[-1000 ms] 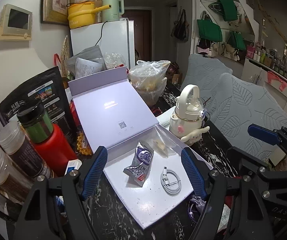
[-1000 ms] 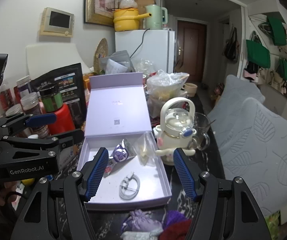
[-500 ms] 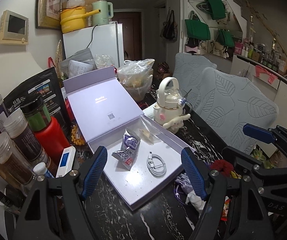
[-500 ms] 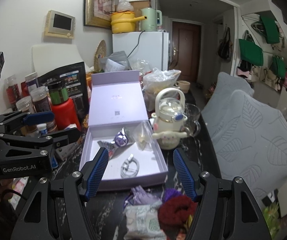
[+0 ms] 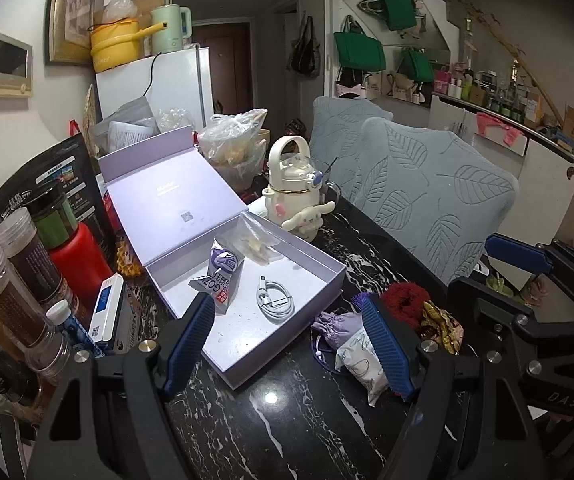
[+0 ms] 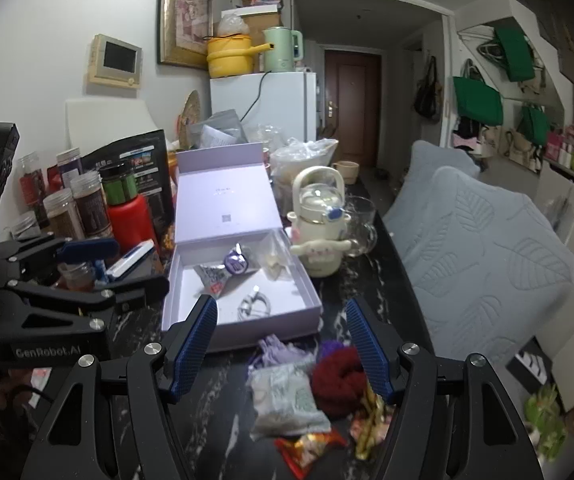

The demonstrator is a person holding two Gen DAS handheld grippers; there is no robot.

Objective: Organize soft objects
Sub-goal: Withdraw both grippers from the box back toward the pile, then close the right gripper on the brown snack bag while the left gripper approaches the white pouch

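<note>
Soft pile (pale pouch, red scrunchie) lies on the table just below the lilac box, lower centre, right between the right tongs, spread apart and empty; left tongs, also apart, sit left of it.

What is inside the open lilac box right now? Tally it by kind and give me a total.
Inside the lilac box:
Purple snack packet: 1
Coiled white cable: 1
Clear plastic bag with pale contents: 1
Total: 3
</note>
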